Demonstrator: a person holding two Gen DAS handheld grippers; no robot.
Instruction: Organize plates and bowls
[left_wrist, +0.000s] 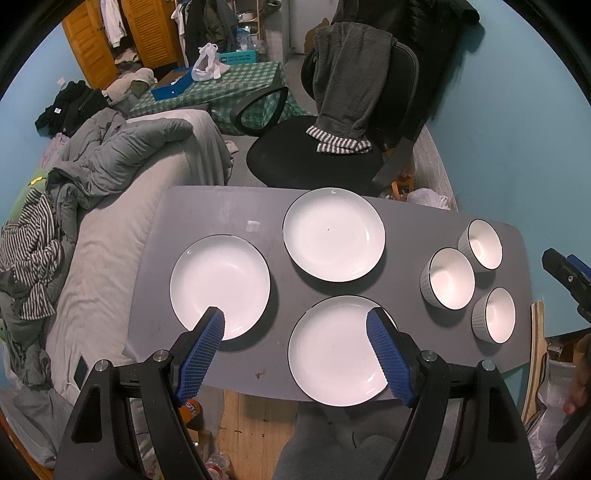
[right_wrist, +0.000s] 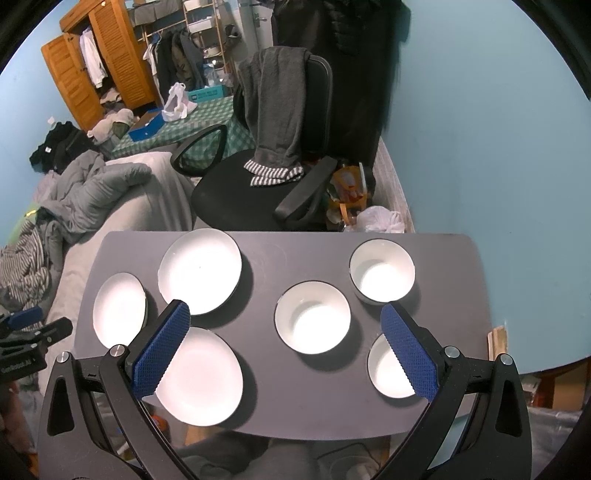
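Three white plates lie on the grey table (left_wrist: 207, 206): a left plate (left_wrist: 219, 286), a far plate (left_wrist: 333, 234) and a near plate (left_wrist: 334, 349). Three white bowls stand at the right: a middle bowl (right_wrist: 312, 317), a far bowl (right_wrist: 382, 271) and a near bowl (right_wrist: 388, 371). My left gripper (left_wrist: 295, 321) hovers open above the gap between the left and near plates. My right gripper (right_wrist: 286, 314) hovers open above the table, its fingers either side of the middle bowl, holding nothing.
A black office chair (left_wrist: 314, 155) draped with a grey towel stands behind the table. A bed (left_wrist: 110, 229) with rumpled bedding runs along the left. The blue wall (right_wrist: 480, 147) is at the right. A hand (left_wrist: 576, 384) shows at the right edge of the left wrist view.
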